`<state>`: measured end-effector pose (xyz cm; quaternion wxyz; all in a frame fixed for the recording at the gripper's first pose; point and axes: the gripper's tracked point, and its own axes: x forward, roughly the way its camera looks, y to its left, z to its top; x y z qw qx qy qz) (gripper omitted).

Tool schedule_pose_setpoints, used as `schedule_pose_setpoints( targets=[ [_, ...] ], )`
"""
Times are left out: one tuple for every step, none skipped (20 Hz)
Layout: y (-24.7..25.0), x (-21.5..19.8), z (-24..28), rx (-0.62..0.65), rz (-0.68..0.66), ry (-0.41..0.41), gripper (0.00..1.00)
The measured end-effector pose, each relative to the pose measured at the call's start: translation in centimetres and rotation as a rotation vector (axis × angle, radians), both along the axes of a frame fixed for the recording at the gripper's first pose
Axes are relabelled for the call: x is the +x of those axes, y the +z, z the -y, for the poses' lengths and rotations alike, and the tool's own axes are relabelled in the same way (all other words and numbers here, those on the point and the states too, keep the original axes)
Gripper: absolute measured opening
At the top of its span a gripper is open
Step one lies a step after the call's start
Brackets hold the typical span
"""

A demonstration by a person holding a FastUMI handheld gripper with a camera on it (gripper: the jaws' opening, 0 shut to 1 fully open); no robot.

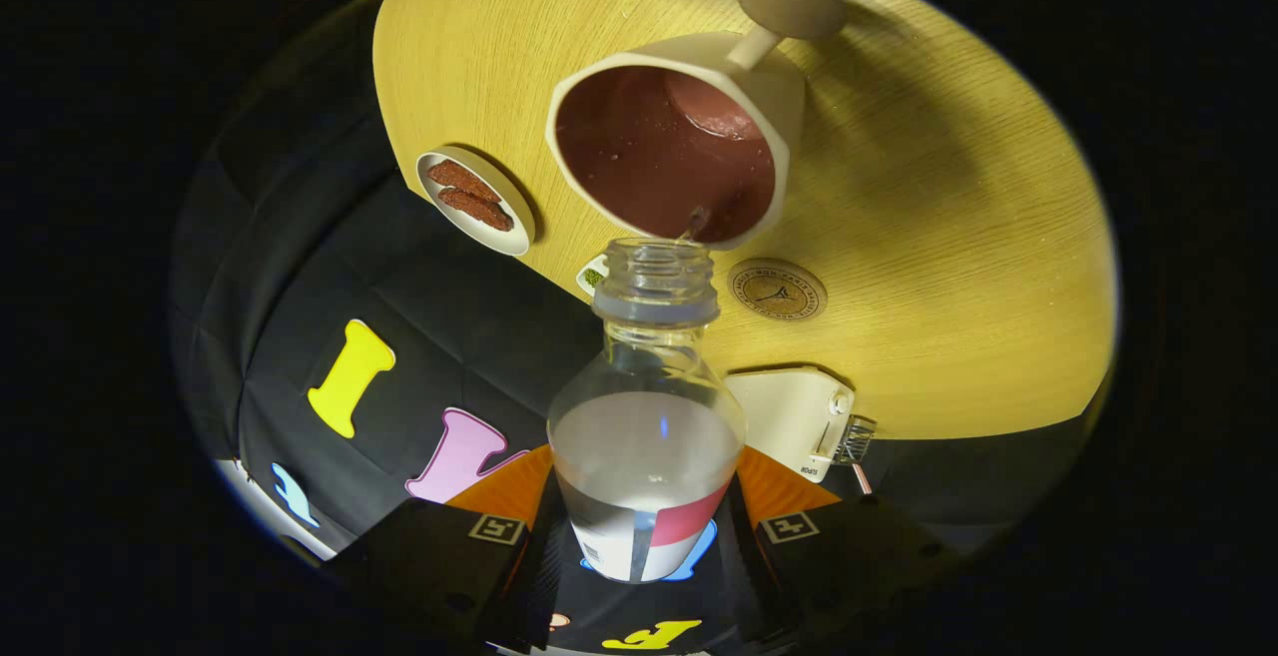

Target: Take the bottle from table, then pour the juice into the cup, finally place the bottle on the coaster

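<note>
While the pour is running, the round yellow wood-grain worktop (949, 187) is carrying everything else. The cream stemmed cup (779, 87) with the dark reddish inside is sitting just beyond the bottle mouth, and a thin stream is crossing from the mouth over its near rim. The clear plastic bottle (647, 406), cap off, is tilting forward between the jaws; liquid is pooling in its belly, so plenty is left to pour, I'd judge. The gripper (644, 536) is clamping the labelled lower body of the bottle from both sides. A cream flat device (789, 416) is lying just beside the bottle's shoulder. A small white dish (519, 227) with two brown biscuits is sitting off to the cup's side. The round cork coaster (777, 290) is waiting bare, near the neck. Pickup done; pour underway; placing on the coaster still pending.
</note>
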<state>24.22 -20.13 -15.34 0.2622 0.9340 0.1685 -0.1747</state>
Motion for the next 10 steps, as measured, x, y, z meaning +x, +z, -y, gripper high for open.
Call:
schedule_pose_setpoints(
  targets=[
    [-0.1, 0.0, 0.0, -0.004, -0.002, 0.002, 0.7],
    [-0.1, 0.0, 0.0, -0.008, -0.004, 0.003, 0.7],
    [-0.1, 0.0, 0.1, -0.013, -0.006, 0.002, 0.7],
    [-0.2, 0.0, 0.1, -0.02, -0.005, 0.002, 0.7],
    [0.0, -0.1, 0.0, -0.029, -0.004, 0.005, 0.7],
    [0.2, -0.1, 0.0, -0.047, 0.0, 0.008, 0.7],
    [0.5, -0.2, 0.0, -0.068, 0.005, 0.007, 0.7],
    [0.8, -0.4, -0.1, -0.092, 0.006, 0.009, 0.7],
    [1.0, -0.6, -0.2, -0.122, 0.006, 0.016, 0.7],
    [1.6, -0.8, -0.5, -0.162, 0.014, 0.03, 0.7]
  ],
)
